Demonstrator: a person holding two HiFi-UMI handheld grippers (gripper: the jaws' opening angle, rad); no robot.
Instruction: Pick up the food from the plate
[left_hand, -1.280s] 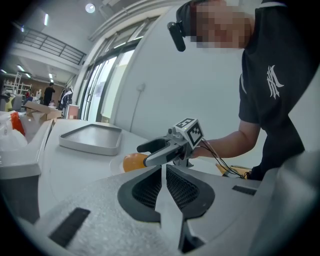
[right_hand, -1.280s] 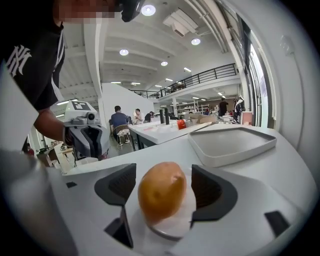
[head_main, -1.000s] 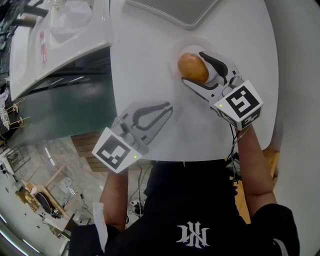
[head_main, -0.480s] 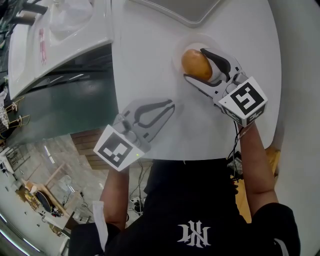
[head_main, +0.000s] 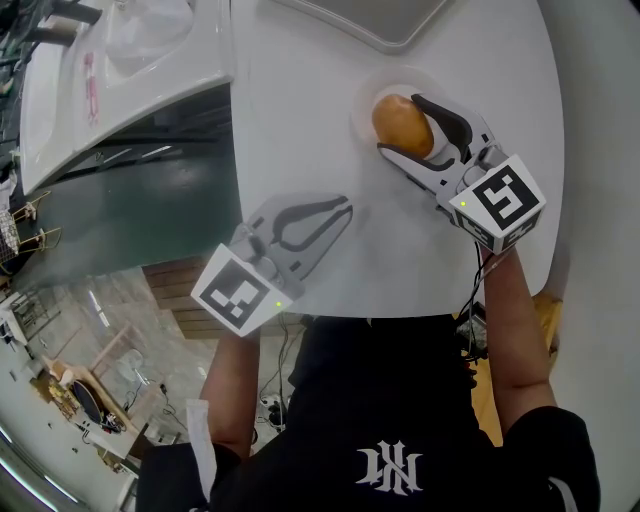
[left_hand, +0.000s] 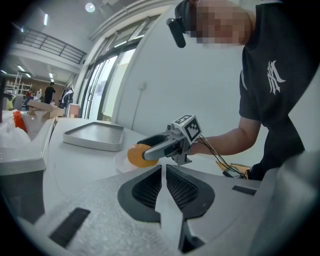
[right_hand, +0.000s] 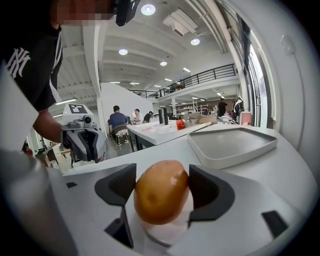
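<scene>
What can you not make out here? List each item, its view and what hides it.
- Whether the food rests on the plate: right gripper view, the food covers the contact.
- Far end of the tray: head view, cut by the top edge.
- Far side of the plate: left gripper view, behind the food and right gripper.
- Distant people: right gripper view, too small.

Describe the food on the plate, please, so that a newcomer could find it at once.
On the white round table, look at the far side, just in front of the grey tray, for a small white plate. On it sits the brown oval food, smooth and potato-like, clasped between the jaws of the right gripper; it is the only coloured thing on the tabletop.
</scene>
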